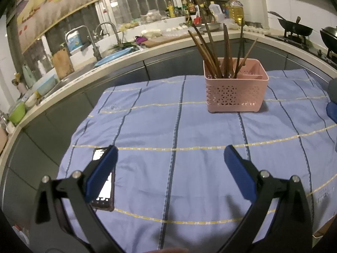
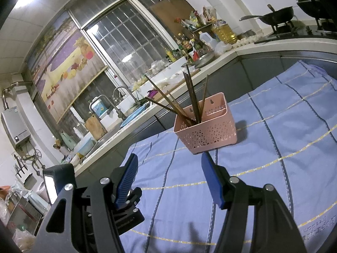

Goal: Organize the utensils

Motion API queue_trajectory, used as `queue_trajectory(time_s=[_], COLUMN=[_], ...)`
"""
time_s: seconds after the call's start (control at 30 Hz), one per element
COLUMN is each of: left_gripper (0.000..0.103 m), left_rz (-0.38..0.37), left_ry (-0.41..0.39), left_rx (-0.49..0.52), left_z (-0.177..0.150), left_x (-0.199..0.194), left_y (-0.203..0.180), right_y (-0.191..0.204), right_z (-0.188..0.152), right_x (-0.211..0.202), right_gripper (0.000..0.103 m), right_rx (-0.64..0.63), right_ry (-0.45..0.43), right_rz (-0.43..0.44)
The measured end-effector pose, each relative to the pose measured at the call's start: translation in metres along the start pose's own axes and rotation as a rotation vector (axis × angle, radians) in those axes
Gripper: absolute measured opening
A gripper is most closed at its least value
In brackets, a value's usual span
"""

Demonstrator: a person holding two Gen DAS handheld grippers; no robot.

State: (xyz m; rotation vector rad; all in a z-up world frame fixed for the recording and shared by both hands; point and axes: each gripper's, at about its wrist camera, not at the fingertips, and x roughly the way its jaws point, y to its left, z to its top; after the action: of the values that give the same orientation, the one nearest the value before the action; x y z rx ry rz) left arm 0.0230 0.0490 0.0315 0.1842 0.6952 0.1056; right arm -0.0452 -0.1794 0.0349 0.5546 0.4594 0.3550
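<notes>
A pink perforated basket [image 1: 236,88] stood on the surface [image 1: 189,179], which was covered by a blue cloth [image 1: 147,126] crossed with dark blue and yellow stripes. The basket sat toward the far side of the cloth, somewhat right of centre in the left wrist view. A bundle of dark wooden chopsticks [image 1: 212,50] stood upright and fanned out in the basket's left compartment, tips leaning in several directions; the smaller compartment on its right looked bare of utensils.

The left claw [image 1: 170,156] hung over the near part of the cloth with its blue pads spread wide and nothing between them, so it was released. Beside and partly under its left finger lay a phone [image 1: 104,189] with a lit screen, flat on the cloth near the left edge.

The right claw [image 2: 168,168] was also released, its ribbed blue pads apart with only cloth showing in the gap. It pointed toward the basket [image 2: 206,126], which stood just beyond the fingertips in that view, apart from them. The chopsticks [image 2: 189,101] rose from the basket's left end there too.

Beyond the cloth ran a kitchen counter [image 1: 126,59] with a sink [image 1: 69,78], a tap [image 1: 105,35], a blue basin [image 1: 113,57], bottles and a wok [image 1: 294,28] on a burner at the far right.
</notes>
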Motion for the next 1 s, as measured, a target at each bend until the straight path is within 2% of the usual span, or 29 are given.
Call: queue_trajectory(time_s=[1.0], left_gripper=[0.097], left_rz=[0.005], left_ry=[0.02], left_rx=[0.025], left_z=[-0.0074], left_x=[0.0051], left_y=[-0.0043], right_y=[0.0025], right_z=[0.0029], right_x=[0.0001], right_gripper=[0.063], right_rx=[0.007], right_ry=[0.002], right_rz=[-0.003])
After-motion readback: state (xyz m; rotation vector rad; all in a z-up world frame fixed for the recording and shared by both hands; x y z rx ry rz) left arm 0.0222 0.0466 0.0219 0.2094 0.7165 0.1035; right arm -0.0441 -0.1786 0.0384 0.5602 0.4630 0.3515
